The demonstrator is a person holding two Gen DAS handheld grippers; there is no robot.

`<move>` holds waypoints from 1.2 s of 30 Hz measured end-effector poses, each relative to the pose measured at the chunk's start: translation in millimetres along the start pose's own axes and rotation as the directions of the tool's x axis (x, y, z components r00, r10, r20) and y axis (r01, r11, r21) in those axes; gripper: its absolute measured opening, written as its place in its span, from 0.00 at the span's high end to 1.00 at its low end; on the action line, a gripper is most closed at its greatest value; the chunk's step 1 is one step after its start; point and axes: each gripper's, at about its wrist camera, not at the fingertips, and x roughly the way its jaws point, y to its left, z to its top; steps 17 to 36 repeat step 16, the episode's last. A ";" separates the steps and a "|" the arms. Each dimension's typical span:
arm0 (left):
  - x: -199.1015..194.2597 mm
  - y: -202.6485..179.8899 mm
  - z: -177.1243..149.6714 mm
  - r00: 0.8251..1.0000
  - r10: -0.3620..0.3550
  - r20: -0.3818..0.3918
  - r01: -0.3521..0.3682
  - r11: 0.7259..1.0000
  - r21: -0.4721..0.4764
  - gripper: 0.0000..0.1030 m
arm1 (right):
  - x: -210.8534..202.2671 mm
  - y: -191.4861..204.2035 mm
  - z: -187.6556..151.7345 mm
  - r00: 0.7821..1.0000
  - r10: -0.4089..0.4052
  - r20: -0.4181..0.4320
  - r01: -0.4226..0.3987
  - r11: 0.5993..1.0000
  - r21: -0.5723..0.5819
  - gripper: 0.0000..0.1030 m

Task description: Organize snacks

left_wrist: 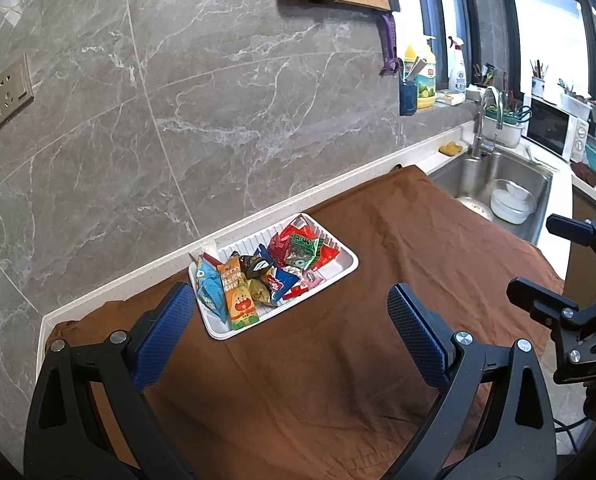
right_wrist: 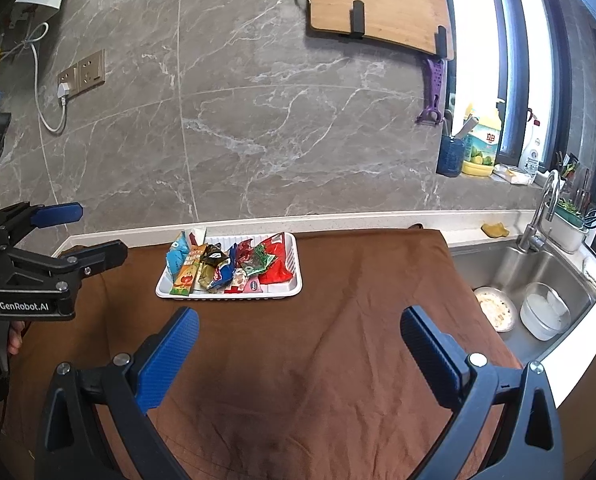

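Observation:
A white ribbed tray (left_wrist: 340, 270) (right_wrist: 295, 258) sits on the brown cloth (left_wrist: 338, 360) (right_wrist: 338, 340) by the wall. It holds several snack packets: a light blue one (left_wrist: 209, 288) (right_wrist: 176, 255), an orange one (left_wrist: 239, 300) (right_wrist: 187, 274), a green one (left_wrist: 304, 250) (right_wrist: 262, 261) and a red one (right_wrist: 277, 266). My left gripper (left_wrist: 289, 308) (right_wrist: 79, 232) is open and empty, held above the cloth just short of the tray. My right gripper (right_wrist: 300, 330) (left_wrist: 538, 256) is open and empty, further back and to the right of the tray.
A steel sink (left_wrist: 498, 184) (right_wrist: 538, 280) with a white bowl (left_wrist: 512, 202) (right_wrist: 544, 312) lies right of the cloth. Bottles (right_wrist: 482, 144) stand on the ledge. A wooden board (right_wrist: 378, 0) hangs on the marble wall. A microwave (left_wrist: 554, 130) stands at far right.

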 end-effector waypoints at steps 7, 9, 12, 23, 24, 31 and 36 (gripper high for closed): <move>-10.6 -26.1 13.2 0.996 0.073 0.053 -0.077 0.994 0.074 0.05 | 0.7 -22.3 7.2 0.999 0.034 0.035 -0.035 0.999 0.032 0.00; -18.8 -39.2 14.4 0.982 0.145 0.118 -0.159 0.980 0.122 0.05 | 2.0 -26.4 7.7 0.998 0.046 0.042 -0.047 0.998 0.040 0.00; -26.1 -53.4 15.8 0.969 0.186 0.163 -0.211 0.966 0.149 0.05 | 6.8 -30.9 7.6 0.997 0.067 0.045 -0.069 0.997 0.046 0.00; -26.1 -67.4 17.5 0.974 0.185 0.135 -0.203 0.969 0.141 0.05 | 11.9 -36.7 6.2 0.995 0.088 0.043 -0.091 0.994 0.060 0.00; -26.1 -67.4 17.5 0.974 0.185 0.135 -0.203 0.969 0.141 0.05 | 11.9 -36.7 6.2 0.995 0.088 0.043 -0.091 0.994 0.060 0.00; -26.1 -67.4 17.5 0.974 0.185 0.135 -0.203 0.969 0.141 0.05 | 11.9 -36.7 6.2 0.995 0.088 0.043 -0.091 0.994 0.060 0.00; -26.1 -67.4 17.5 0.974 0.185 0.135 -0.203 0.969 0.141 0.05 | 11.9 -36.7 6.2 0.995 0.088 0.043 -0.091 0.994 0.060 0.00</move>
